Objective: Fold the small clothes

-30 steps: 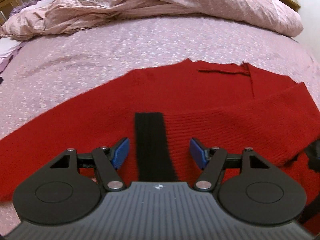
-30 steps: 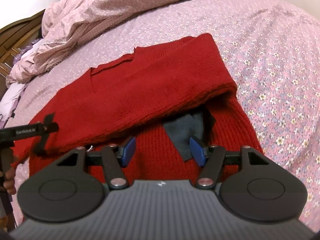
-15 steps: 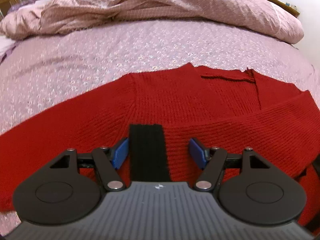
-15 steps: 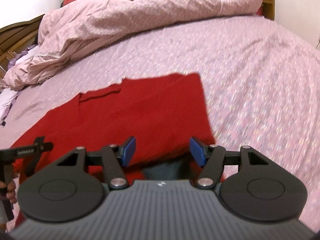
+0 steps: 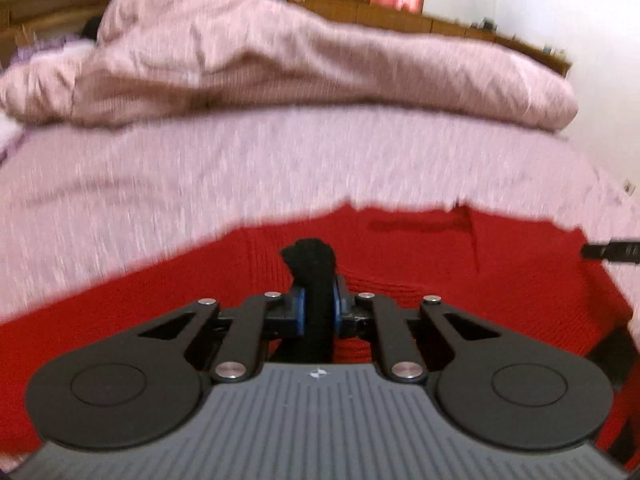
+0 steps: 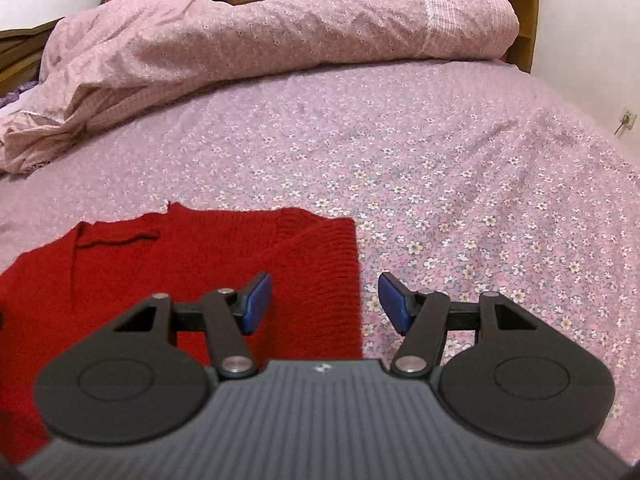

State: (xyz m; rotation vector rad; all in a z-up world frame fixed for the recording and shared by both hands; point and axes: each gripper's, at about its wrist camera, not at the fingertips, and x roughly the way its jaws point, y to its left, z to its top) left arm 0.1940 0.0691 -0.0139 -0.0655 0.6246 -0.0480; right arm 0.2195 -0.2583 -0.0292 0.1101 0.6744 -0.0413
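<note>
A red knitted sweater [image 5: 420, 256] lies flat on the bed, one sleeve folded across its body. My left gripper [image 5: 318, 304] is closing its jaws on the sweater's black cuff [image 5: 310, 258]. The blue pads press on the cuff from both sides, and it stands bunched up above them. This view is blurred. In the right wrist view the sweater [image 6: 200, 264] fills the lower left. My right gripper [image 6: 325, 300] hangs open over the sweater's right edge, with nothing between its fingers: the left one is above the red knit, the right one above the sheet.
The pink flowered bedsheet [image 6: 440, 184] stretches far to the right and back. A crumpled pink duvet [image 6: 260, 28] is heaped along the far side against a wooden headboard [image 6: 524, 20]. A wall socket [image 6: 626, 118] sits at the right.
My left jaws have closed on the black cuff and bunched it up, and the view has tipped upward. My right gripper, still open, has swung right from the sweater's middle to its right edge.
</note>
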